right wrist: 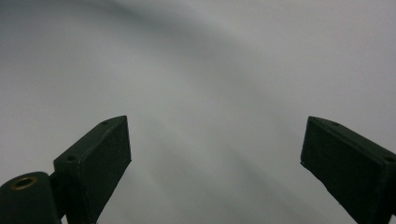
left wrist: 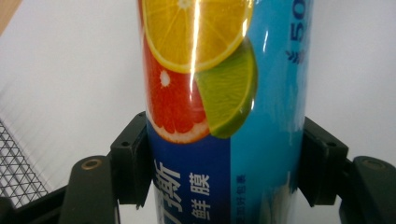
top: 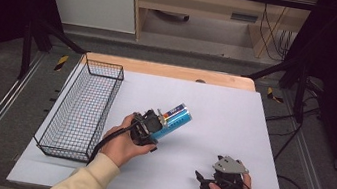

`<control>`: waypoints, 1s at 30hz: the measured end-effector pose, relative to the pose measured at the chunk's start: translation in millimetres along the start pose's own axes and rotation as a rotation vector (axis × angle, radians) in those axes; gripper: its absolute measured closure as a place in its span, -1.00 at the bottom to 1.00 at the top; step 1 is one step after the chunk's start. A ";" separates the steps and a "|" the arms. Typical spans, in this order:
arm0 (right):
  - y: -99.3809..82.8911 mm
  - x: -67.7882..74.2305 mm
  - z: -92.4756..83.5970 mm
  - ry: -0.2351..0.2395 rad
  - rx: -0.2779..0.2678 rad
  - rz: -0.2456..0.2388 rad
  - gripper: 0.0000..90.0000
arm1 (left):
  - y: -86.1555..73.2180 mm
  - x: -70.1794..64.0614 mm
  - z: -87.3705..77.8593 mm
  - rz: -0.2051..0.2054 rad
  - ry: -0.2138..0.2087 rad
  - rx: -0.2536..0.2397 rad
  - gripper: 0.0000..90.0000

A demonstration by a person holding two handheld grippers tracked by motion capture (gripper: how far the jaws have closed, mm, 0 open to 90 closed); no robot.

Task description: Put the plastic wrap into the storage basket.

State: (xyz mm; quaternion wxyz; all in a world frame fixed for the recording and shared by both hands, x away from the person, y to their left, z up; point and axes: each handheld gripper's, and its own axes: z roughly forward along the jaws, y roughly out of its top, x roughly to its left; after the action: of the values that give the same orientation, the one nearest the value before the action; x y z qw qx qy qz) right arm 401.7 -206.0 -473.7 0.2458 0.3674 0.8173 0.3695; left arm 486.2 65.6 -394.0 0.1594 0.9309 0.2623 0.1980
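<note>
Near the middle of the high view, a blue cling-film tube [top: 174,119] printed with citrus slices sits pinched in the left gripper [top: 156,123], tilted toward the upper right above the white table mat [top: 234,114]. The left gripper view has both black pads pressing the tube's sides low on its length, so the long free end could swing. Judging from this, the likely goal is the wire basket [top: 84,107] at the left of the frame: keep the squeeze firm, turn the tube parallel to the basket's long side, and lower it inside before letting go. The right gripper [top: 204,181] rests at the lower right, jaws spread wide, holding nothing.
</note>
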 end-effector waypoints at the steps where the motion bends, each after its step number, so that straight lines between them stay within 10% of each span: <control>1: -0.1 0.1 0.3 0.002 0.000 0.000 -0.80 | 0.0 0.0 0.0 0.000 0.000 0.000 -0.29; 30: 0.0 1.7 3.0 0.012 0.009 -0.006 -0.82 | -18.6 14.3 -49.1 -0.061 -0.015 -0.112 -0.29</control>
State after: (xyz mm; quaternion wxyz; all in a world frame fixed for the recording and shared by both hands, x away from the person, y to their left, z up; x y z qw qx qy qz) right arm 402.7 -203.4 -475.7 0.2404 0.3640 0.8215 0.3672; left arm 467.2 98.1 -354.6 0.2192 0.9135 0.2778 0.2007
